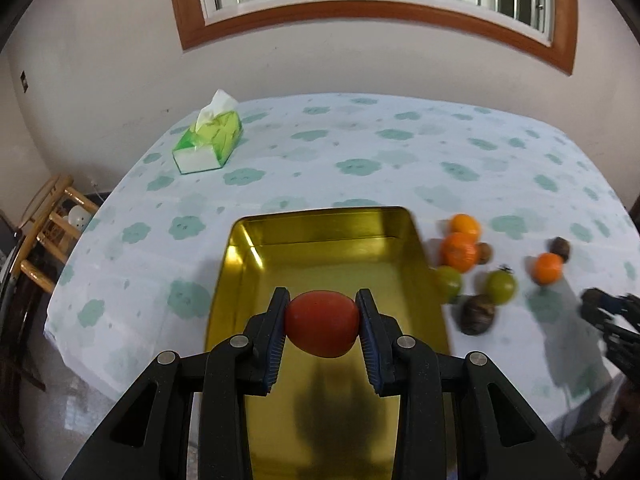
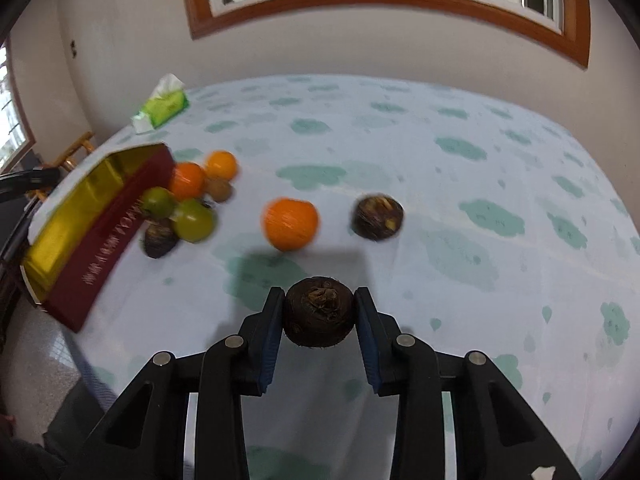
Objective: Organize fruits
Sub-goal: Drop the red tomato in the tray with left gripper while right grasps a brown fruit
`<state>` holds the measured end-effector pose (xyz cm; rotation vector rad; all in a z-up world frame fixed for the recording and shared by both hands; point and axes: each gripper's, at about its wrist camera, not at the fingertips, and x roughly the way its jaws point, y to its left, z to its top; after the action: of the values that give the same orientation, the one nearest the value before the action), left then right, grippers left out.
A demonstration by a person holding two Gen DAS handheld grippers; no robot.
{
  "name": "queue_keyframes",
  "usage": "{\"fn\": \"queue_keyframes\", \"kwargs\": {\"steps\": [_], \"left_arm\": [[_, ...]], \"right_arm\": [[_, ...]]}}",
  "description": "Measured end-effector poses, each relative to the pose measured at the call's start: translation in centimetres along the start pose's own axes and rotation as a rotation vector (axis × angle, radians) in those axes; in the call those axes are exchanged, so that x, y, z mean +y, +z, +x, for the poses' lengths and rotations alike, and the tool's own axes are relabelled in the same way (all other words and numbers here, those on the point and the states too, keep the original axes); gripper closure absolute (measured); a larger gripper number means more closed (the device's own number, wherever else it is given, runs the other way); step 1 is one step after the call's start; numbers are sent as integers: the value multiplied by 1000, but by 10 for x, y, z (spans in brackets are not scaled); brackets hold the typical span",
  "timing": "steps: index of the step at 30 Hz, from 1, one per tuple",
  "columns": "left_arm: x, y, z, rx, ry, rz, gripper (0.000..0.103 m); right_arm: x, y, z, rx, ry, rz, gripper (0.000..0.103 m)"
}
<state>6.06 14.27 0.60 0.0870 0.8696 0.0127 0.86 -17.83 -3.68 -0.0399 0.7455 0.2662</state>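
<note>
My left gripper (image 1: 322, 320) is shut on a red tomato (image 1: 322, 323), held above the gold inside of a rectangular tin box (image 1: 248, 276). My right gripper (image 2: 320, 312) is shut on a dark brown round fruit (image 2: 319, 312) just above the tablecloth. In the right wrist view the box (image 2: 100, 248) has red outer walls and sits at the left. Beside it lie two oranges (image 2: 188, 179), two green fruits (image 2: 194, 220) and small brown ones. An orange (image 2: 290, 223) and another dark brown fruit (image 2: 377, 217) lie alone further right.
A green tissue pack (image 1: 208, 142) stands at the table's far left corner. A wooden stool (image 1: 52, 232) is beyond the table's left edge. The table with the flowered cloth (image 2: 480, 184) stretches to the wall below a window.
</note>
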Motion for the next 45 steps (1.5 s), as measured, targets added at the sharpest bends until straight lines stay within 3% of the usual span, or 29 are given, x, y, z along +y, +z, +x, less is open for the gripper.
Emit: {"fn": "queue_keyframes", "kwargs": {"steps": [8, 24, 27, 31, 36, 45], "left_arm": [[9, 23, 55, 66, 122, 66, 68], [29, 42, 98, 137, 178, 48, 66], [31, 41, 100, 146, 154, 48, 66], [31, 37, 88, 113, 150, 45, 61], [35, 29, 57, 22, 170, 30, 45], [54, -1, 4, -57, 223, -37, 44]], "right_arm": [[40, 20, -32, -77, 69, -68, 70], [74, 31, -45, -93, 88, -122, 70], [81, 33, -46, -95, 96, -135, 70], [93, 37, -46, -94, 106, -156, 70], [109, 47, -45, -97, 127, -188, 70], [149, 77, -19, -69, 234, -239, 70]]}}
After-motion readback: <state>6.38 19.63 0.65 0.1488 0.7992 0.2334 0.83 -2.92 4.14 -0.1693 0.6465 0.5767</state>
